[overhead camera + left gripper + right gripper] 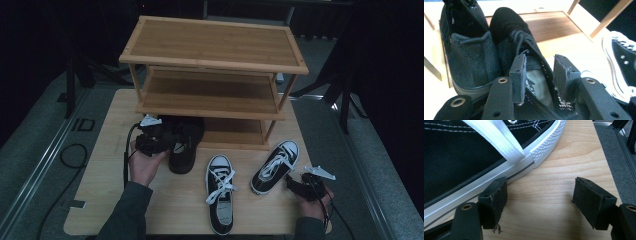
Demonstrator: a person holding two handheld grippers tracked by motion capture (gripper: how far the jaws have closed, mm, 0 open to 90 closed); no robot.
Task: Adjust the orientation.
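left gripper [539,77]: jaws apart around black shoe's [524,50] collar, at rack's [215,65] bottom-shelf edge | right gripper [539,202]: wide open, nothing held, beside sneaker [474,152], near table's [564,170] right edge

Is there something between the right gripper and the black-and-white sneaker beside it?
Nothing visible. The right gripper stands open over bare table, and the sneaker's white sole lies right beside its left jaw.

The high view is dimly lit, its surroundings lost in black. The table [564,52] is overexposed in the left gripper view. Near jaws are rendered softly blurred.
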